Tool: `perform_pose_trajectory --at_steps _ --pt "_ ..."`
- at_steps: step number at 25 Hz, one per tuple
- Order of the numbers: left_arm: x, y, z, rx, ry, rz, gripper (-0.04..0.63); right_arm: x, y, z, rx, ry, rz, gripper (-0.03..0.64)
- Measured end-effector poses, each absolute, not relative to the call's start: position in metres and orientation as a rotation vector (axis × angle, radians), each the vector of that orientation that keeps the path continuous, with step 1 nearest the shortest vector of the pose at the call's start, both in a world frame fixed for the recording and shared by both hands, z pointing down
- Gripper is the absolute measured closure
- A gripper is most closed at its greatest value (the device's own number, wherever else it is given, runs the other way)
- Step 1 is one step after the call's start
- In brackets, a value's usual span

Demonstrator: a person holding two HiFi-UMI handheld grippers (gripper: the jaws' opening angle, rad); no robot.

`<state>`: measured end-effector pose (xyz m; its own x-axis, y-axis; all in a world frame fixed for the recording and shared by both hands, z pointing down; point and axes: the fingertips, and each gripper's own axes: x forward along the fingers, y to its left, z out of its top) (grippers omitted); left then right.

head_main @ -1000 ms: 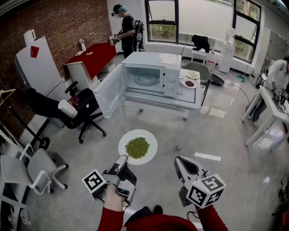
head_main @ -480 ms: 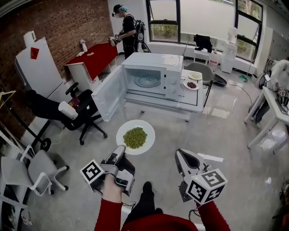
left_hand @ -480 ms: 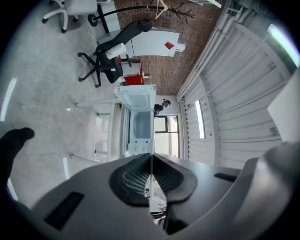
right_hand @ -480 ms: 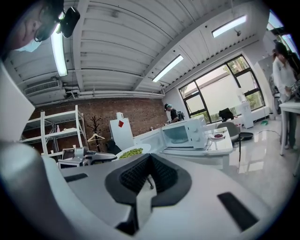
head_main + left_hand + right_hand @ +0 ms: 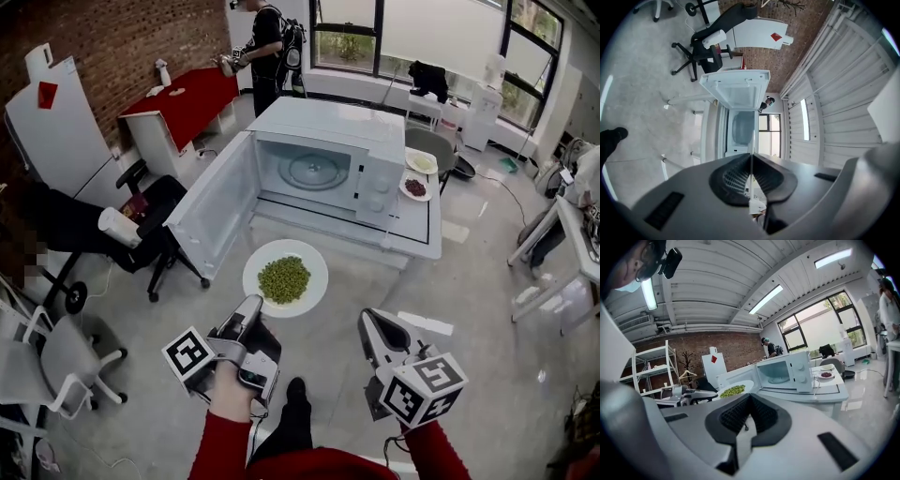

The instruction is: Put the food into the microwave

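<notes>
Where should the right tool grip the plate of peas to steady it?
Probably grip the plate by its bare right rim, coming in level from the right: the peas are heaped mid-plate, the left tool pinches the near rim, the right tool is empty.

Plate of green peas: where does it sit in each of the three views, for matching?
Head view: plate of green peas, centre, near rim in the left gripper.
Left gripper view: edge-on, a thin white line between the jaws.
Right gripper view: left of centre, above the jaws.
Shared landmark: the open microwave.
</notes>
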<state>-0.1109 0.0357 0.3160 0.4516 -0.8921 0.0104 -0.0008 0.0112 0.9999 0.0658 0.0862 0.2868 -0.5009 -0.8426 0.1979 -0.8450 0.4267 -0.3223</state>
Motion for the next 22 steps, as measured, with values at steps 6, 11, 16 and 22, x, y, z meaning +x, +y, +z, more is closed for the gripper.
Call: perform_pose_trajectory --at_steps 6,11,16,22 --pt "-0.107 -0.047 0.320 1.398 -0.852 -0.798 0.572 0.057 -0.003 0.288 1.586 -2.590 0.607 0.603" --pt "-0.097 -0.101 0.322 1.410 -0.829 -0.754 0.572 0.056 -0.060 0.293 1.630 -2.539 0.645 0.603" --pt "-0.083 -0.140 0.323 1.432 -0.802 -0.733 0.571 0.058 -0.093 0.310 1.647 -2.492 0.682 0.603" --pt "-0.071 -0.179 0.342 1.404 -0.781 -0.753 0.572 0.064 -0.134 0.338 1.635 -2.430 0.671 0.603"
